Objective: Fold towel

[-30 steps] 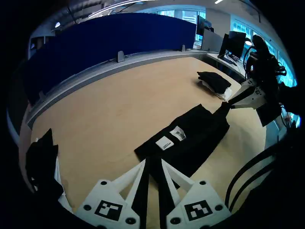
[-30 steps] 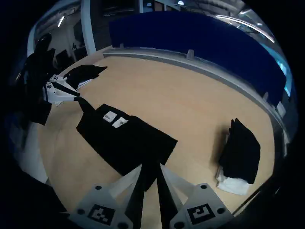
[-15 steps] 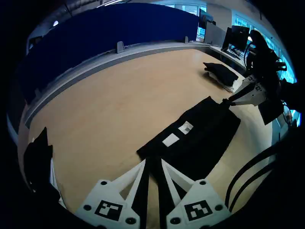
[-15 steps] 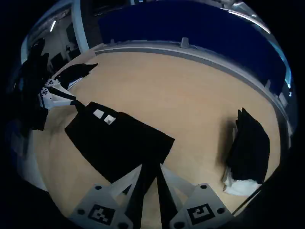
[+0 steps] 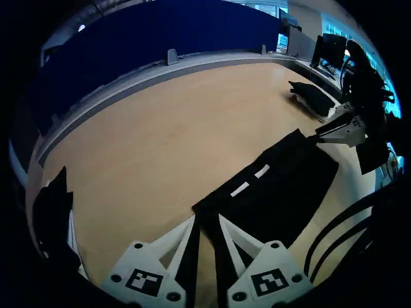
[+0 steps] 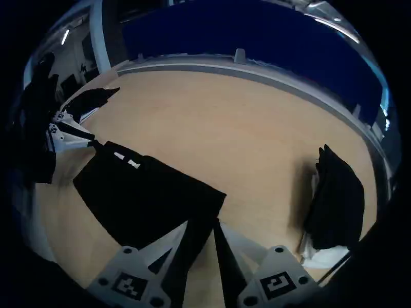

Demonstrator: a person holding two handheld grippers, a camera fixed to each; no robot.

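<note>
The left tongs and right tongs are apparently nipping opposite ends of the black towel, pulling it flatter and tauter than a moment ago over the surface, readying it for folding.

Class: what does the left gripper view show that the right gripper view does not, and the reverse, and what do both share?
Left gripper view: monitors on a far desk, black cables at lower right, and the right claw from the front, pinching a corner of the black towel.
Right gripper view: a pale pillar, and the left claw from the front, at the towel corner near the white labels.
Shared: the towel held by both claws, the wooden table, the blue divider, two dark cloth piles.
</note>
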